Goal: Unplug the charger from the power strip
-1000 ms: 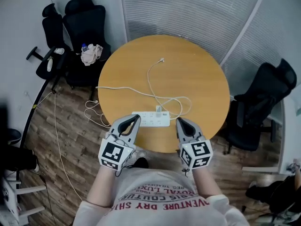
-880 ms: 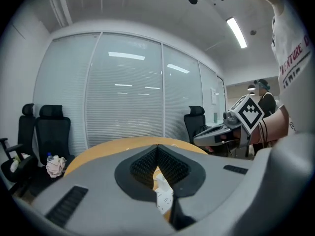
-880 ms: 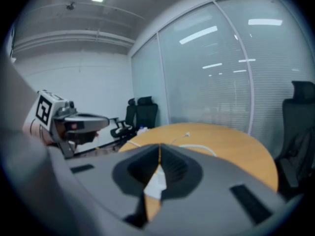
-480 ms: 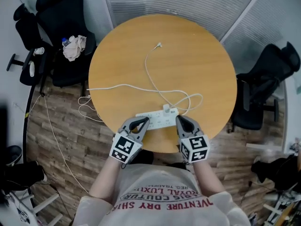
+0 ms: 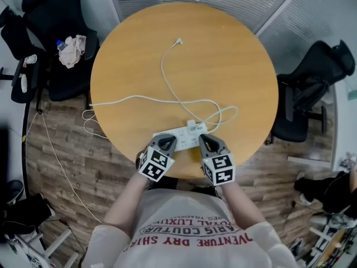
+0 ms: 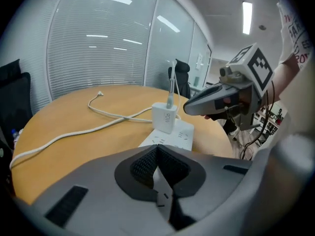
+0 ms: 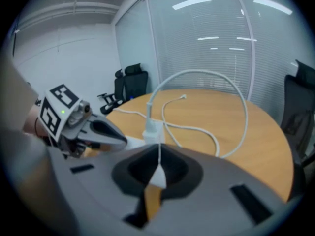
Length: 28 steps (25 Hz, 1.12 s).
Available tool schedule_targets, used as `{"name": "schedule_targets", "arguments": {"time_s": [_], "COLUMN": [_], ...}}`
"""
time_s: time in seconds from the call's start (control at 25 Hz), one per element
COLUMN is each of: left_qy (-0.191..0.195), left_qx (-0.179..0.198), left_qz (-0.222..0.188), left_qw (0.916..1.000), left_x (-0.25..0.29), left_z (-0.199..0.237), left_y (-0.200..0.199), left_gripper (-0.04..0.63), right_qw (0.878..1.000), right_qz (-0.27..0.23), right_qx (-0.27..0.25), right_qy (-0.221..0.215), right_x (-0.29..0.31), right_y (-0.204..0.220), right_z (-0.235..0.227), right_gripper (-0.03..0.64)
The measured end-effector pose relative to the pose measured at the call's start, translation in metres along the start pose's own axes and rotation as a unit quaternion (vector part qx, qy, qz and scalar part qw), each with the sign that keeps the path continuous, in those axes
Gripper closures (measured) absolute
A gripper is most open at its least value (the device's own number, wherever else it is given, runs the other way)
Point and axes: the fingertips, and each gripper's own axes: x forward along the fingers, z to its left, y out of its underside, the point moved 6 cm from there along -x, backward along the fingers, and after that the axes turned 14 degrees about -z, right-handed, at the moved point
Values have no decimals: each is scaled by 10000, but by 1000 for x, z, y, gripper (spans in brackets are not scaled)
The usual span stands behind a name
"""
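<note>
Approach looks the step in hand: grey left gripper and grey right gripper, jaws pressed together on nothing, hover at the round wooden table's six o'clock edge by the long white power strip, its white cube charger plugged in; next, I'd say, the right must spread around that charger.

Person, lower centre of frame: white short-sleeved T-shirt, red lettering across chest. Left gripper and right gripper: grey shells, black textured pads, each with a black-and-white marker cube.
</note>
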Motion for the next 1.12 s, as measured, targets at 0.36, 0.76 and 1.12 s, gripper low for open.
{"name": "schedule_targets", "arguments": {"time_s": [0.36,0.76,1.12], "left_qy": [99,332,315], "left_qx": [44,-380,-341], "left_qz": [468,545,522], "left_qw": [9988,9972,9976], "left_x": [10,12,12], "left_z": [0,4,5], "left_y": [5,3,3], "left_gripper": [561,561,561], "right_qw": [9990,9971,9942], "right_qz": [410,680,943], "right_qx": [151,194,213], "right_qy": [-6,282,473], "right_x": [19,51,66], "right_y": [8,3,11], "right_z": [8,10,11], "right_gripper": [435,405,440]}}
